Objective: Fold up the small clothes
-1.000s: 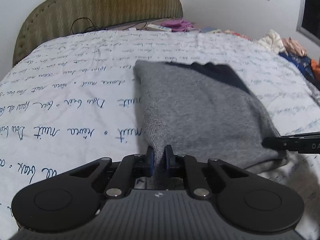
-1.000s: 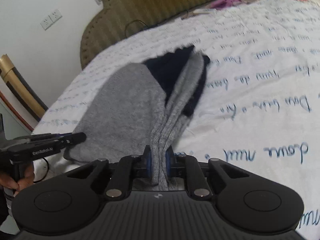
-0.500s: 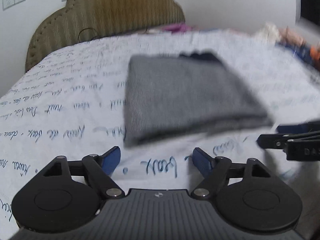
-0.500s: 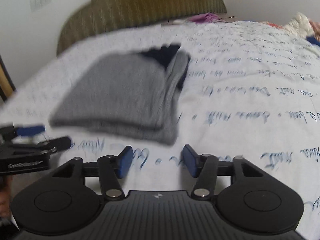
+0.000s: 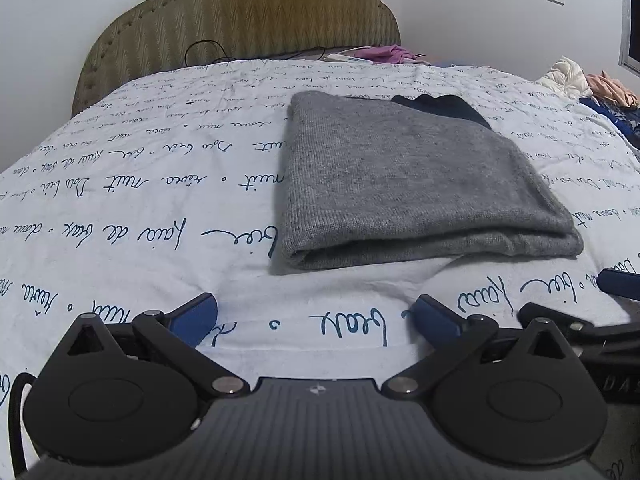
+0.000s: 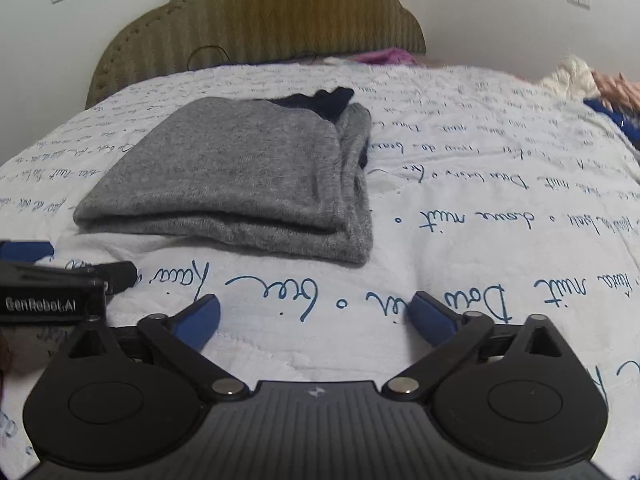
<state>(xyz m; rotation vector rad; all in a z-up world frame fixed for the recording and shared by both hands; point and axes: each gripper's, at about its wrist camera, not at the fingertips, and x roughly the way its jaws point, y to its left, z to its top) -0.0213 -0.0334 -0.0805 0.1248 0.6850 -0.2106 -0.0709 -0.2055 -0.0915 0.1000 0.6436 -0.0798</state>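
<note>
Left gripper [image 5: 314, 316], seen from the left wrist view: jaws spread wide, blue pads [image 5: 198, 314] apart, grasping nothing, low over the script-printed white quilt [image 5: 120, 200] just short of the folded gray knit garment [image 5: 404, 184]. Garment lying flat near mid-bed as a rough rectangle, rounded fold edge toward the camera, a dark navy part [image 5: 444, 106] peeking out at its far end. One garment in play, one fingertip pair of the right gripper [image 5: 580, 300] poking in at the right edge, also parted. One padded olive headboard [image 5: 240, 20] behind, one purple cloth [image 5: 384, 53] beside it, one loose heap of other clothes [image 5: 592, 88] at the far right, exact count there impossible to tell. Right gripper [image 6: 316, 318], from the right wrist view: likewise released, holding nothing, hovering just before the near edge of the same garment [image 6: 240, 176]; left gripper [image 6: 72, 276] visible at the left margin. Same single garment, with a ribbed layer [image 6: 354, 184] slightly proud along its right side and the navy part [image 6: 320, 104] at the far end. Judging from this, fold apparently finished or one halving away: for a neater result, pinch both near corners through all layers, lift only slightly, carry evenly toward the far edge, square the edges, tuck in the stray right-hand layer before letting go.
</note>
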